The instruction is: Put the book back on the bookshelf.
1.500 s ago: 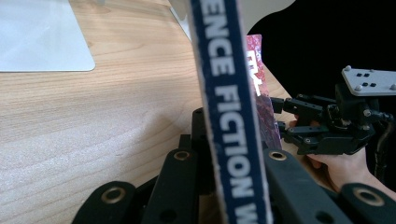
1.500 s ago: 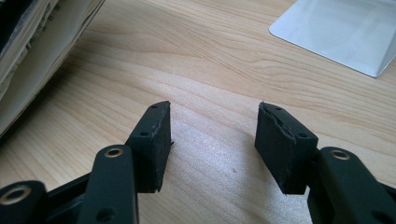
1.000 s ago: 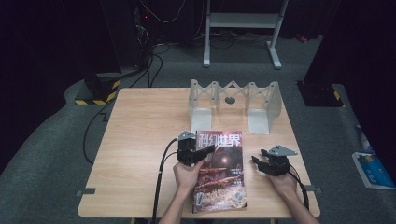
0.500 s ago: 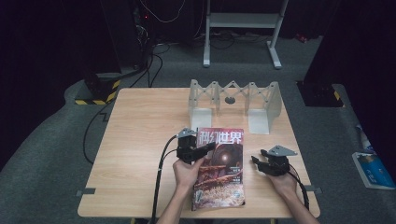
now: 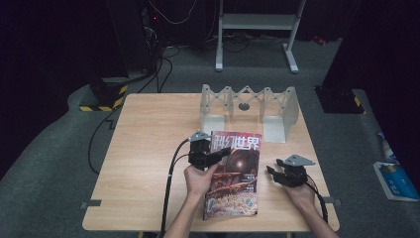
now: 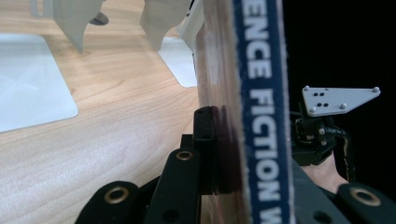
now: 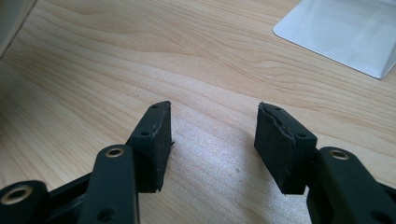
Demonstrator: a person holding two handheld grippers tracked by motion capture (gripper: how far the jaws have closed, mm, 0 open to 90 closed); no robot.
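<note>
A science-fiction magazine (image 5: 236, 173) with a dark red cover lies at the table's front middle, its left edge lifted. My left gripper (image 5: 222, 153) is shut on that edge near the top, and a hand holds it from below. In the left gripper view the blue spine (image 6: 261, 116) stands upright between the jaws, and the left pad (image 6: 204, 128) presses on the cover. My right gripper (image 5: 272, 171) rests low over the table just right of the magazine. It stands open with bare wood between its pads (image 7: 212, 135), and it appears farther off in the left gripper view (image 6: 322, 135).
A white folding rack (image 5: 247, 106) with two flat foot plates stands at the back of the table (image 5: 148, 148), behind the magazine. One foot plate (image 7: 345, 32) lies ahead of my right gripper. Black cables trail from both grippers over the front edge.
My left gripper has risen a little with the magazine's left edge, so the magazine tilts more. The right gripper has kept still.
</note>
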